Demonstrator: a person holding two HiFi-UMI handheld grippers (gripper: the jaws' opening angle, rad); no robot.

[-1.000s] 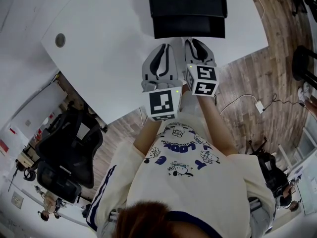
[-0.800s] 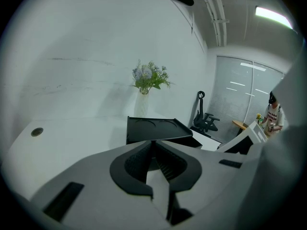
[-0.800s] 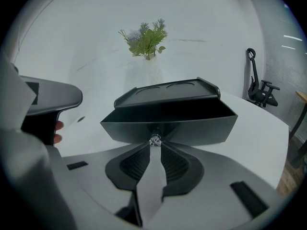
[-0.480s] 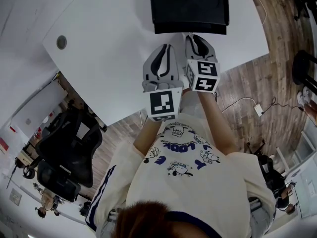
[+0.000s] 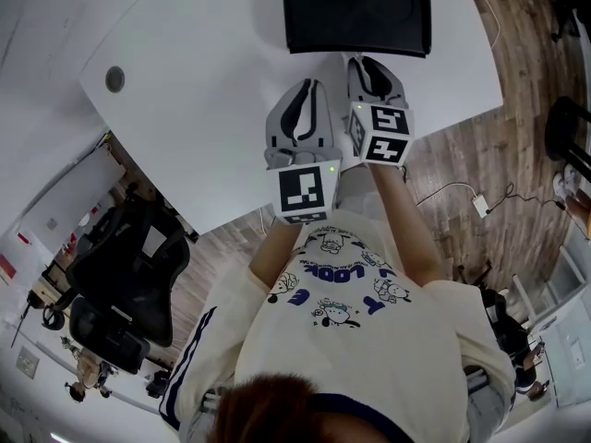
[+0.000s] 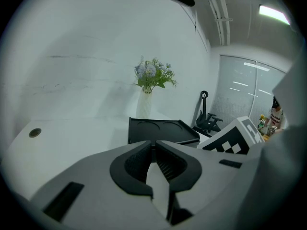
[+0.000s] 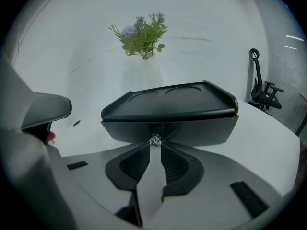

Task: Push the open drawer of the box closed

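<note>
The black box sits at the far edge of the white worktop, and its drawer now lies in under the box's top. A second ago the drawer stuck out well toward the person, and half a second ago it stuck out only a little. From the head view no step shows between the drawer front and the box, though a last thin gap cannot be ruled out.

The right tool has followed the drawer in and reaches further across the worktop than before. Its jaws are closed together with nothing between them, and their tips press against the small shiny knob in the middle of the drawer front.

The left tool has hardly moved. It hangs just beside the right one, a little nearer the person and short of the box, with its jaws also closed together and empty.

A vase of flowers stands on the worktop behind the box
</note>
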